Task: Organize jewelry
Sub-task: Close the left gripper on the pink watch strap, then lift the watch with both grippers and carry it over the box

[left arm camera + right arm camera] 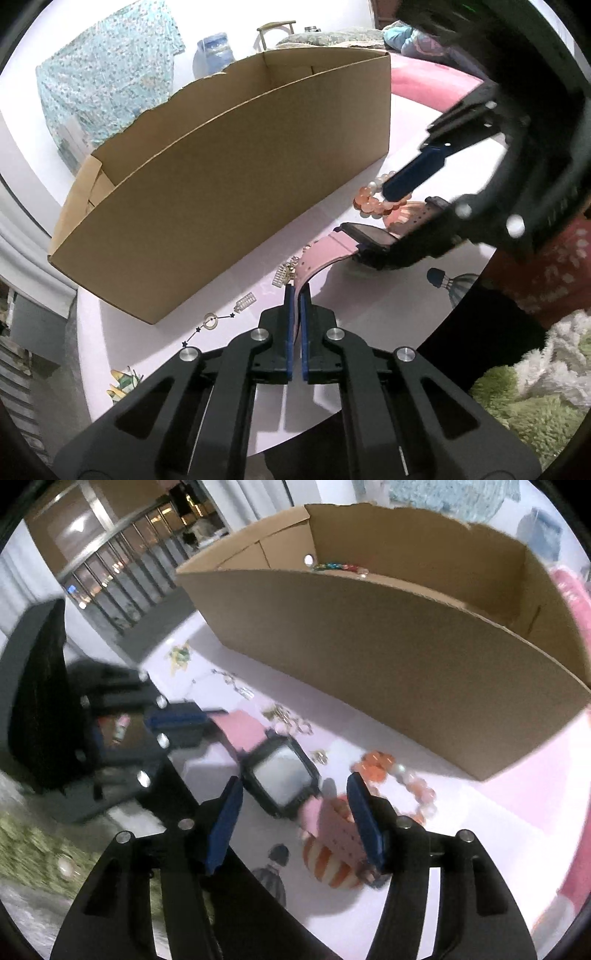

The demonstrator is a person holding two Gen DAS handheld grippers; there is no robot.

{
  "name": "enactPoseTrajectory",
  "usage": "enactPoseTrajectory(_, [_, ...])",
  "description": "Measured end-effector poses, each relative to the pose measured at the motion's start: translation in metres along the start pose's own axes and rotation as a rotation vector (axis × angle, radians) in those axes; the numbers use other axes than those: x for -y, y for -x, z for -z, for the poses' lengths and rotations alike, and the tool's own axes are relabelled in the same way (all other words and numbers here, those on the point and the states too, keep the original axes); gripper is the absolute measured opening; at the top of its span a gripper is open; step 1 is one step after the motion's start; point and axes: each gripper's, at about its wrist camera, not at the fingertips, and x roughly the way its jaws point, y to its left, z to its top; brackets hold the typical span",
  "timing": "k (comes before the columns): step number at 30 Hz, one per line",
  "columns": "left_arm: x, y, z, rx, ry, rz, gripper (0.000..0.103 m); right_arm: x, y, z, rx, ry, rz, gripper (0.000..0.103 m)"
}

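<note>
— Blue-padded left tongs (295, 295) are sitting nearest the left camera, and they are pinching almost closed on the near end of the pink rubber strap of the black square-faced watch (364, 236). Are you seeing that too?

— Yes. The watch is lying on the white printed counter (388, 306), just near the long brown cardboard box (236, 184), with its glossy dark face turned up and its far strap running toward the right tongs (295, 790).

— How are those standing?

— Spread wide, holding nothing; the watch face is lying between the two blue pads, and the right pad is lying just beside the perforated pink strap.

— So which step is going on?

— I'm judging it as picking up the watch for the box. The next move is probably calling for a firm hold on the strap, a lift over the near wall, and care around the orange and white bead bracelet (402, 779) lying just right of the watch.

— Anything else waiting?

— Small silvery trinkets (284, 273) are lying along the foot of the box, and some colourful pieces (338, 567) are already showing inside it.
</note>
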Motion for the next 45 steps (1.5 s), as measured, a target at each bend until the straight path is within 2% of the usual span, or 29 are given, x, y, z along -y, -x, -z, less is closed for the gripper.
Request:
enactPoseTrajectory(7, [-0.015, -0.002, -0.003, -0.016, 0.067, 0.065, 0.002, -0.028, -0.003, 0.015, 0.017, 0.108, 0.189, 0.057])
enactPoseTrajectory(11, [-0.026, -0.010, -0.001, -0.040, 0.145, 0.139, 0.002, -0.037, -0.011, 0.017, 0.019, 0.126, 0.226, 0.057])
enactPoseTrajectory(14, [-0.030, -0.012, -0.001, -0.043, 0.162, 0.158, 0.002, -0.040, -0.020, 0.017, 0.011, 0.136, 0.273, 0.050])
enactPoseTrajectory(20, [-0.038, -0.017, -0.004, -0.048, 0.176, 0.170, 0.002, -0.045, -0.026, 0.016, 0.020, 0.116, 0.273, 0.033])
enactPoseTrajectory(26, [-0.039, -0.017, -0.002, -0.041, 0.177, 0.159, 0.002, -0.053, -0.022, 0.024, 0.021, 0.108, 0.333, 0.021])
enactPoseTrajectory(28, [-0.039, -0.015, -0.001, -0.036, 0.170, 0.153, 0.002, -0.054, -0.019, 0.029, 0.028, 0.095, 0.353, 0.012])
enactPoseTrajectory(31, [-0.036, -0.012, -0.001, -0.021, 0.154, 0.150, 0.002, -0.052, -0.009, 0.036, 0.062, 0.053, 0.358, 0.007])
enactPoseTrajectory(38, [-0.037, 0.012, -0.005, 0.025, 0.144, 0.163, 0.002, -0.062, 0.019, 0.043, 0.152, 0.010, 0.378, 0.005])
enactPoseTrajectory(41, [-0.038, 0.029, -0.010, 0.067, 0.138, 0.182, 0.002, -0.071, 0.026, 0.043, 0.183, 0.017, 0.393, 0.005])
enactPoseTrajectory(45, [-0.044, 0.062, -0.025, 0.130, 0.114, 0.171, 0.002, -0.080, 0.060, 0.042, 0.258, 0.033, 0.423, 0.004])
